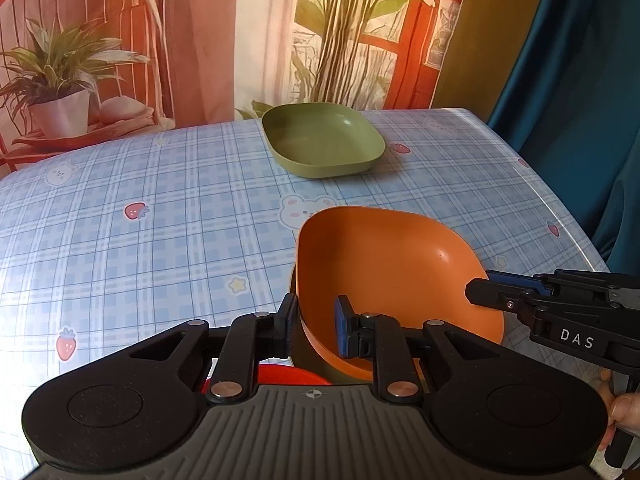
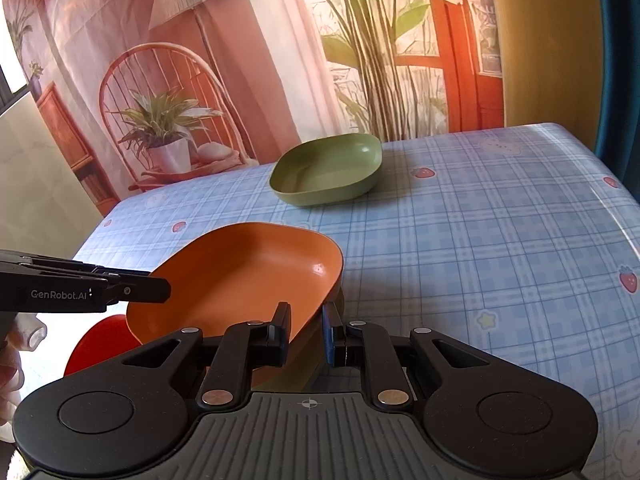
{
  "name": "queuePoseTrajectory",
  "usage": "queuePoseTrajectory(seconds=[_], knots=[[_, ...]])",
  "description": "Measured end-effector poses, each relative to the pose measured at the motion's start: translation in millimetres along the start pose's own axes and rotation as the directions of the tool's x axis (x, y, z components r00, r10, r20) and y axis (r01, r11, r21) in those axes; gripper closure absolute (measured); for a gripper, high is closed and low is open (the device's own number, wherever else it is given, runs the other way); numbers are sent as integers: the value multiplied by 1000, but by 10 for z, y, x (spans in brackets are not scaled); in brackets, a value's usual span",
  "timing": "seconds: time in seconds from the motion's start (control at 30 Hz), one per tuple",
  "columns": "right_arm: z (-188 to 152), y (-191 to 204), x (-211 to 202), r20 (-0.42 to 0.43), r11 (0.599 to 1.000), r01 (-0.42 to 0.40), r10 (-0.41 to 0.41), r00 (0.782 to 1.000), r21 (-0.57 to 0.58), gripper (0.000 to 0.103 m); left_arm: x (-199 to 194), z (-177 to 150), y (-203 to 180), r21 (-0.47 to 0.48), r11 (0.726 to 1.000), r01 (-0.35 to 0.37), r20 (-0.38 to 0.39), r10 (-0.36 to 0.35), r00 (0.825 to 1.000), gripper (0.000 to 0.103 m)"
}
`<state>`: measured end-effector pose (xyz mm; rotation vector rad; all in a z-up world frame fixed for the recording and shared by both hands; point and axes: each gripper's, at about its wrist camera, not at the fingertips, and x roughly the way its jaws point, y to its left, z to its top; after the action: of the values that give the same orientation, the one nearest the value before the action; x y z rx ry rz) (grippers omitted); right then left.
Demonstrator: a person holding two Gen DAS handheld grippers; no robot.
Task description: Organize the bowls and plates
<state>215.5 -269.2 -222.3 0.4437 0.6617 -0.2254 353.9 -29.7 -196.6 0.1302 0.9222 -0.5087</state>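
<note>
An orange bowl [image 1: 384, 276] is tilted near the table's front; it also shows in the right wrist view [image 2: 244, 276]. My left gripper [image 1: 314, 326] straddles its near left rim with a gap between pad and rim. My right gripper [image 2: 306, 334] straddles its near right rim, jaws also apart. The right gripper shows from the side in the left wrist view [image 1: 486, 286], at the bowl's right rim. A green bowl [image 1: 324, 142] sits upright at the back of the table, also in the right wrist view [image 2: 328, 170]. A red dish [image 2: 102, 344] lies under the orange bowl.
The table carries a blue plaid cloth [image 1: 140, 240]. Its right edge [image 1: 560, 200] borders a blue curtain. A printed backdrop with a chair and plants hangs behind the table. A dark bowl edge [image 2: 338, 292] peeks from under the orange bowl.
</note>
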Motion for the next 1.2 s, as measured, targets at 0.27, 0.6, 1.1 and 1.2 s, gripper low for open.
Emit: queuePoseTrajectory(seconds=[0.27,0.6,1.1,1.2], knots=[[-80,-6,51,-25,1000,5,-5,1000,-7,88,65,-29,1,7,1000,-10,-30,11,1000,82],[-84,-5,80,-39,1000,9,-9,999,-16,85,80,-35,-2,3,1000,3,-40,-3,999,78],[16,-77,39,-35,997,35,-38,999,-66,80,-11,-8,83,-35,999,-13,-10,12,1000,64],[17,-83,86,-45,997,36,-39,998,-67,80,-4,-6,93,-47,999,-13,-7,13,1000,64]])
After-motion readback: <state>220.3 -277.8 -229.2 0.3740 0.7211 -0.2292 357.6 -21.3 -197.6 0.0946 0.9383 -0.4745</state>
